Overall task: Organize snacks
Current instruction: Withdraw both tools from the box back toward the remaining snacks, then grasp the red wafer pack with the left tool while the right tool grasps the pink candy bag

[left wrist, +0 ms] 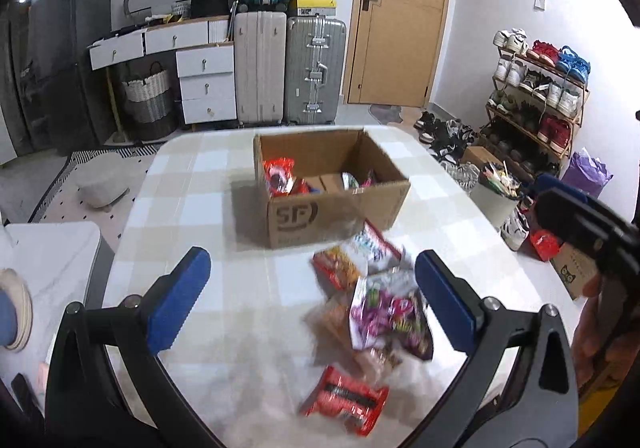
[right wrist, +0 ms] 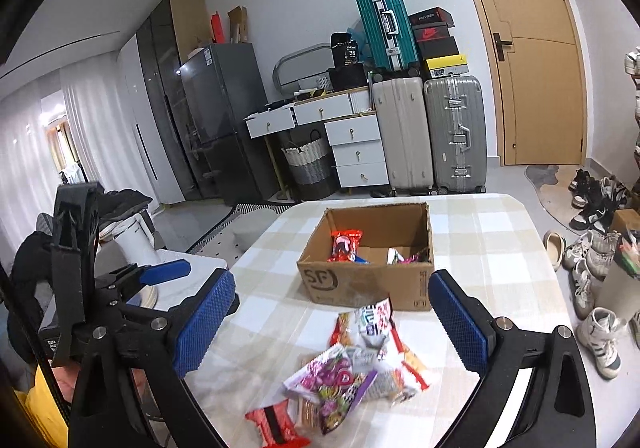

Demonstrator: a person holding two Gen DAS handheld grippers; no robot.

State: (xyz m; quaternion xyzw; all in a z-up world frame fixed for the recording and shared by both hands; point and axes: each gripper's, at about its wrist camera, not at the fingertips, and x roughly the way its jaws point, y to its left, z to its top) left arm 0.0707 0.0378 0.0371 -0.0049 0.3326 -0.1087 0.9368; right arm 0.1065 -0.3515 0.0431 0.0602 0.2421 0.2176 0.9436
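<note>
An open cardboard box (left wrist: 320,216) (right wrist: 360,284) stands mid-table with a red packet (left wrist: 278,176) (right wrist: 346,244) and other snacks inside. In front of it lies a loose pile of snack packets (left wrist: 372,288) (right wrist: 360,360): a purple-and-white bag (left wrist: 386,312) (right wrist: 328,376), an orange packet (left wrist: 336,268) and a red wrapper (left wrist: 346,400) (right wrist: 276,424) nearest me. My left gripper (left wrist: 312,300) hovers open above the pile's left side, holding nothing. My right gripper (right wrist: 334,332) is open too, over the pile. The right gripper also shows at the left wrist view's right edge (left wrist: 580,216).
The table (left wrist: 200,208) (right wrist: 500,248) has a checked cloth. A white side table (left wrist: 48,248) stands at the left. Behind are suitcases (left wrist: 288,68), a drawer unit (left wrist: 204,84) and a fridge (right wrist: 216,116). A shoe rack (left wrist: 536,96) and floor shoes (right wrist: 592,268) are at the right.
</note>
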